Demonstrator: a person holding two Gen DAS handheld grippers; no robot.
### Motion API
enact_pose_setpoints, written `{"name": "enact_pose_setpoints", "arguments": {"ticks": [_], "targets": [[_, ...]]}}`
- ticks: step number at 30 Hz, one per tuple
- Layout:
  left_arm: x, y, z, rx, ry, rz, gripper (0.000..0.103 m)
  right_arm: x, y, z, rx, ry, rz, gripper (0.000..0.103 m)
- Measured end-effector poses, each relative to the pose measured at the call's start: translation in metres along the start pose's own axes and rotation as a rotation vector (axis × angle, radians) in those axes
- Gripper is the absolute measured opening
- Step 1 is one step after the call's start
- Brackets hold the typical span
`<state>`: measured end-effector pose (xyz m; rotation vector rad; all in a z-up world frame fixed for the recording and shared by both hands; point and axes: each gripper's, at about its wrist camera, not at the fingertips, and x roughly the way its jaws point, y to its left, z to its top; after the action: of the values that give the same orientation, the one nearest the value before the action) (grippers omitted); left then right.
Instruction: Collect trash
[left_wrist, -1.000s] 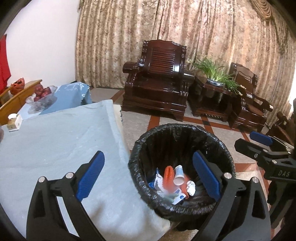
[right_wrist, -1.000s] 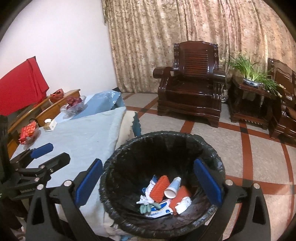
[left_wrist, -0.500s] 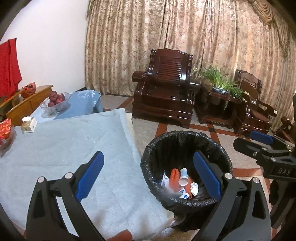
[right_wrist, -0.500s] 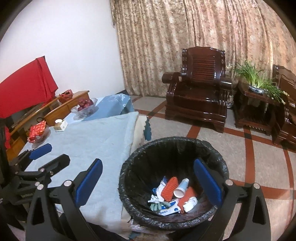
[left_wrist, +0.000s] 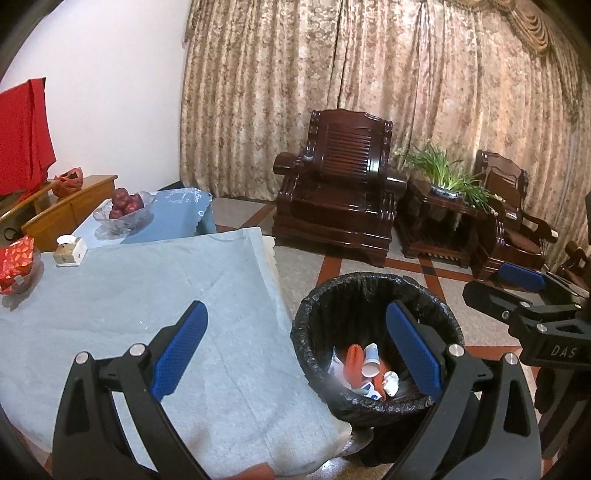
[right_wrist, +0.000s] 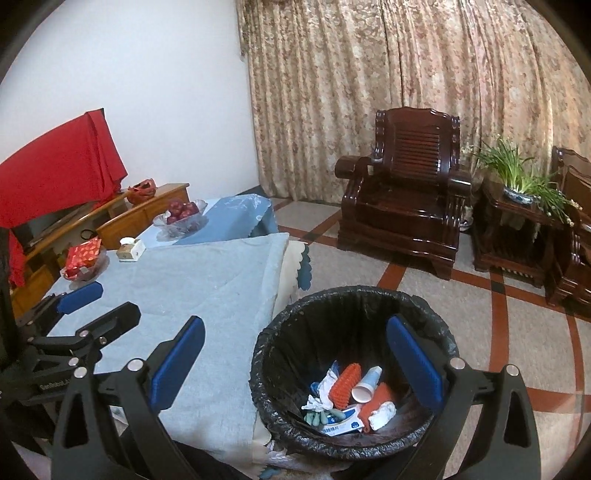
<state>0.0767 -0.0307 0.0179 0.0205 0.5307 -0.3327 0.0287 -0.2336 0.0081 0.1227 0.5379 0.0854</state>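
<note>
Both the left gripper and right gripper hang spread and empty above the lined bin, where the trash, judged light and crushable, lies, best pinched at a crumpled edge.

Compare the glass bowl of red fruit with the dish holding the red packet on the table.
The fruit bowl sits at the far end on the patterned blue cloth; the red-packet dish sits nearer, by the pale blue cloth's left edge. The fruit bowl holds round dark-red fruit; the dish holds a flat red packet with gold print. Both look like clear glass and stand untouched, apart from both grippers.
</note>
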Motion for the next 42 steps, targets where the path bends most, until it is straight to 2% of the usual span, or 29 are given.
{"name": "enact_pose_setpoints", "arguments": {"ticks": [42], "targets": [[-0.0032, 0.0025, 0.0001, -0.002, -0.01, 0.004, 0.095, -0.0002, 0.0047, 0.0, -0.006, -0.008, 0.001, 0.097]]}}
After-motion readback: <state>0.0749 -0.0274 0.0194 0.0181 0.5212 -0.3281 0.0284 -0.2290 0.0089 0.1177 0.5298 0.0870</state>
